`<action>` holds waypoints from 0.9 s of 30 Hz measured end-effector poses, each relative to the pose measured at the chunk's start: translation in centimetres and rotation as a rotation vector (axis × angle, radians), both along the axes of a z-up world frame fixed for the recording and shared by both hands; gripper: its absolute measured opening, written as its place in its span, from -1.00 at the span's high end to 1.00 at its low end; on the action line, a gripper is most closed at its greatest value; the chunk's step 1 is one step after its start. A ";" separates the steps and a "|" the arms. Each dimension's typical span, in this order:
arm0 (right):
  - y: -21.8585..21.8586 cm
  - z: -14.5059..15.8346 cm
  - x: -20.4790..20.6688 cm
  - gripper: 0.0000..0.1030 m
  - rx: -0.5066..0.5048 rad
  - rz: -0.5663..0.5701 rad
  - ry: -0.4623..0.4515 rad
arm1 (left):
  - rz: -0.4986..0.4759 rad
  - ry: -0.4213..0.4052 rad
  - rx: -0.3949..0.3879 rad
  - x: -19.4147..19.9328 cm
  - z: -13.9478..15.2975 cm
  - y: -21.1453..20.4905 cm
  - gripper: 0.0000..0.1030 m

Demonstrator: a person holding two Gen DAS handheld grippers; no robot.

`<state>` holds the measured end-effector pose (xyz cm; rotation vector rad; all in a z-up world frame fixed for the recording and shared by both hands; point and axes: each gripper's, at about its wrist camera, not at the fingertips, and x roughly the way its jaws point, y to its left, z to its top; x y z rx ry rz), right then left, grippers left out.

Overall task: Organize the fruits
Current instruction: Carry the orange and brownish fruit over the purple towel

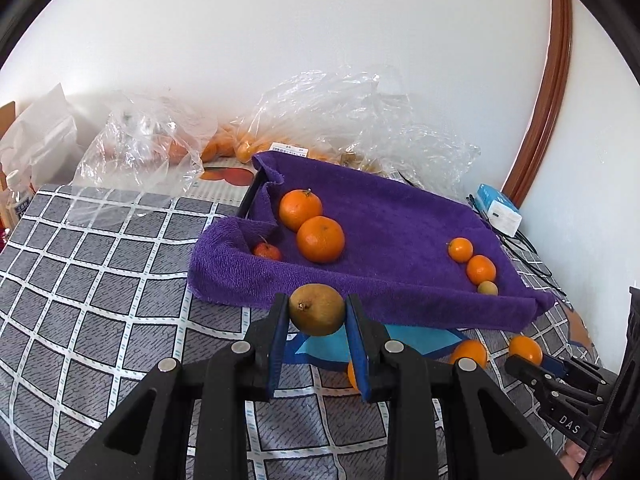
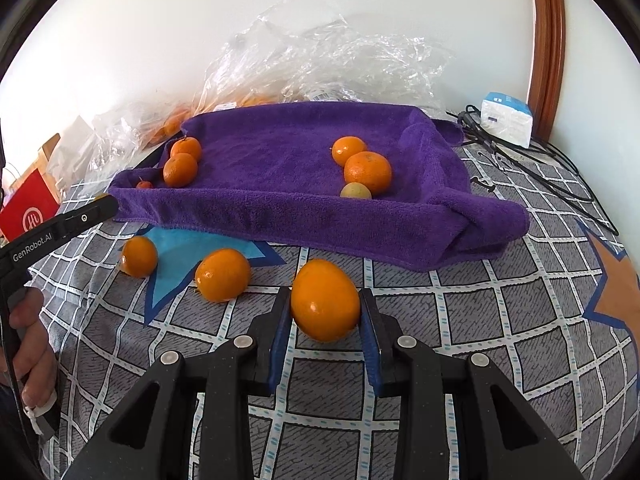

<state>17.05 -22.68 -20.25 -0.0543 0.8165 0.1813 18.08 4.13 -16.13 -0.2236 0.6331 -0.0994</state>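
My left gripper [image 1: 317, 312] is shut on a brown-green round fruit [image 1: 316, 309], held just in front of the tray lined with a purple towel [image 1: 384, 216]. In the tray lie two large oranges [image 1: 320, 239] and a small red fruit [image 1: 267, 251] on the left, with two small oranges [image 1: 481, 269] and a pale yellowish fruit [image 1: 487, 288] on the right. My right gripper [image 2: 326, 306] is shut on an orange [image 2: 325, 300] low over the checked cloth, short of the towel's [image 2: 280, 208] front edge. Two loose oranges [image 2: 222, 275] lie on the cloth to its left.
Crumpled clear plastic bags [image 1: 360, 120] holding more oranges sit behind the tray against the white wall. A white-blue box [image 2: 506, 120] and black cables [image 2: 532, 168] lie at the right. A red box [image 2: 28, 210] stands far left. A hand [image 2: 30, 344] holds the left gripper's handle.
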 end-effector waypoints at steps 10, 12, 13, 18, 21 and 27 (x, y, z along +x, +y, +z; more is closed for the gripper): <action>0.2 0.3 0.3 0.37 0.013 -0.006 0.036 | 0.061 -0.043 0.049 -0.6 0.8 0.1 0.48; 0.2 1.0 0.5 0.37 0.029 -0.019 0.037 | 0.084 -0.028 0.065 -0.6 1.2 0.2 0.48; 0.3 1.5 0.5 0.37 0.028 -0.021 0.026 | 0.081 -0.017 0.048 -0.5 1.6 0.4 0.48; 0.3 4.3 1.8 0.37 0.000 -0.029 -0.041 | 0.063 -0.025 0.055 0.3 4.8 0.1 0.48; 0.2 5.7 3.4 0.37 -0.007 -0.034 -0.080 | 0.040 -0.065 0.045 1.2 6.5 -0.6 0.48; -0.1 6.8 6.8 0.37 0.026 -0.073 -0.120 | 0.055 -0.044 0.001 4.9 6.0 -1.6 0.48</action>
